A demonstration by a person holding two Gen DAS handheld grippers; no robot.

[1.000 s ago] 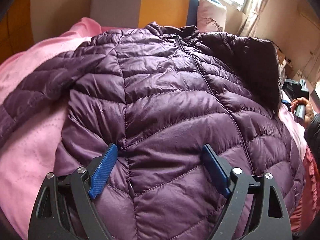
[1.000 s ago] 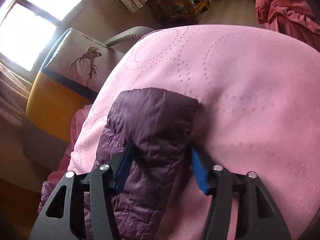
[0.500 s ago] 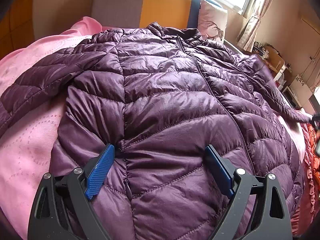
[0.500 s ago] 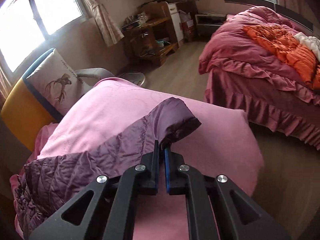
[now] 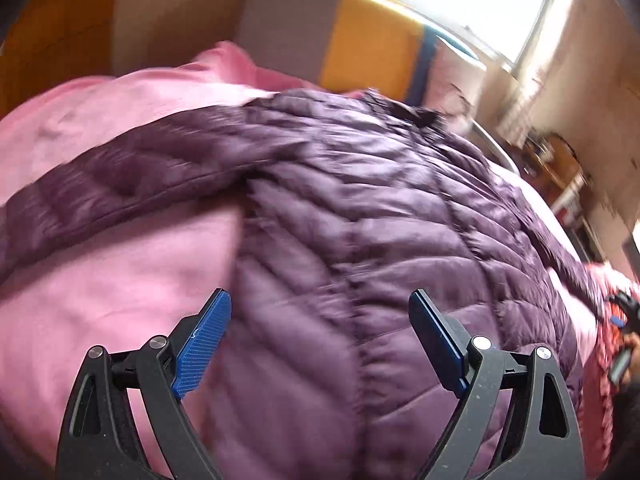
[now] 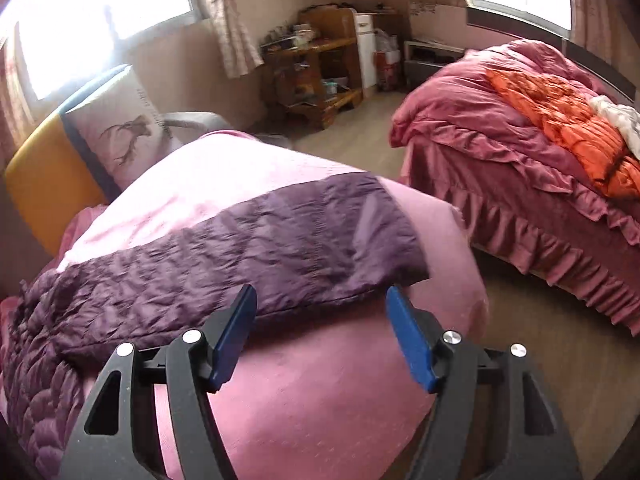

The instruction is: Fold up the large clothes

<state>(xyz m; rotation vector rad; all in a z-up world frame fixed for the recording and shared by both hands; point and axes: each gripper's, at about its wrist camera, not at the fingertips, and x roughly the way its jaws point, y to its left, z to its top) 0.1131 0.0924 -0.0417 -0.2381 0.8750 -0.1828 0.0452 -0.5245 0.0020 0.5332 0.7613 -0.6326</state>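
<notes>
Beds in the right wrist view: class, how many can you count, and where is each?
2. The pink-covered bed lies directly below the camera, carrying the purple jacket sleeve. The red-covered bed stands across the floor at right. Others may be out of frame.

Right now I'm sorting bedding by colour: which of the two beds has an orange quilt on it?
The far bed with the ruffled rose-red cover carries the orange quilt; the near pink-covered bed holds only the purple jacket.

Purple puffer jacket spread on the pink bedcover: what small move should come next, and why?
Probably bring the left tongs across to the outstretched sleeve on their side. The jacket lies flat on the pink bedcover, the other sleeve is laid out straight, and the right tongs have just been opening, nothing between them. Both tongs are open, so a sleeve fold looks next.
</notes>
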